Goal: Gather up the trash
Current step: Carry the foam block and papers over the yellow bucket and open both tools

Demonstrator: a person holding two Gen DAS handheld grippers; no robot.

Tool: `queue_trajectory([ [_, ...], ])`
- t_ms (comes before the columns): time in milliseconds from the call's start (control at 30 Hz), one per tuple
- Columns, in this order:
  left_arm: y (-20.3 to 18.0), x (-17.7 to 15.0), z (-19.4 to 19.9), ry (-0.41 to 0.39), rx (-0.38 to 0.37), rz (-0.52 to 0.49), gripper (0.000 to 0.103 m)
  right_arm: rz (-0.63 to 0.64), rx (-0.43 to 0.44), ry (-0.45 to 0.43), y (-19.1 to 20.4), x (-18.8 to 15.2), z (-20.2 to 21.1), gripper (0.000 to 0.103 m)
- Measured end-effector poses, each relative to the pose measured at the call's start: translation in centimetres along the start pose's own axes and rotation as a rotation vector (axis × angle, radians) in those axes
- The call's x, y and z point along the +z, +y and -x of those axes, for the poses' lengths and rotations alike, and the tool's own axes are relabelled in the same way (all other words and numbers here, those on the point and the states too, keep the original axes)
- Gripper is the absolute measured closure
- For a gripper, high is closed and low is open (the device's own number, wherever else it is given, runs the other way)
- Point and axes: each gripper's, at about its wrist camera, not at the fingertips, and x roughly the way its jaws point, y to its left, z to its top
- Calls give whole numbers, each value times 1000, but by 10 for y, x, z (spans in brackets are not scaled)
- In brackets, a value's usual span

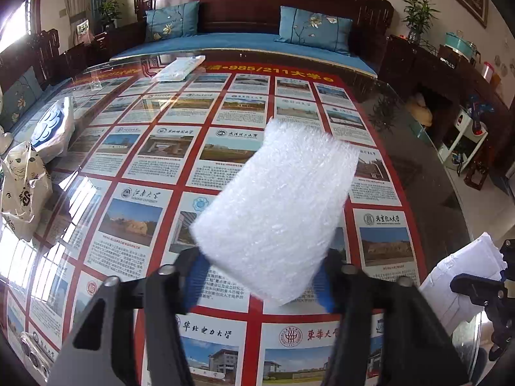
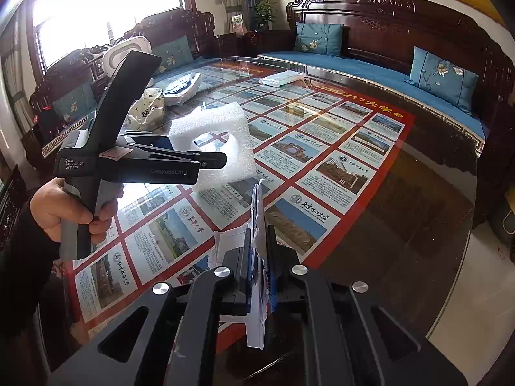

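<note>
A white foam sheet [image 1: 276, 206] with a cut-out hangs tilted above the glass table [image 1: 418, 167], and my left gripper [image 1: 260, 273] is shut on its near edge, blue pads on either side. The right wrist view shows that same gripper [image 2: 219, 160], held by a hand [image 2: 61, 206], gripping the foam [image 2: 209, 122] above the table. My right gripper [image 2: 257, 251] is shut on a bundle of torn white paper [image 2: 257, 289] that stands upright between its pads. In the left wrist view it sits at the right edge [image 1: 482, 289] with the paper [image 1: 463, 273].
Two plastic bags [image 1: 22, 189] [image 1: 54, 128] lie at the table's left side. A flat white packet [image 1: 178, 67] rests near the far edge. Under the glass is a red poster of pictures. A dark wooden sofa [image 1: 257, 45] with blue cushions stands behind the table.
</note>
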Motion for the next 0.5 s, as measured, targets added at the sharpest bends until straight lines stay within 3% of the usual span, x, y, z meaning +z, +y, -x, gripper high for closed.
queue_trajectory([
  [500,-23,-51,91,-96,54,-36,57,21,19,-24,25,-1,28,95],
])
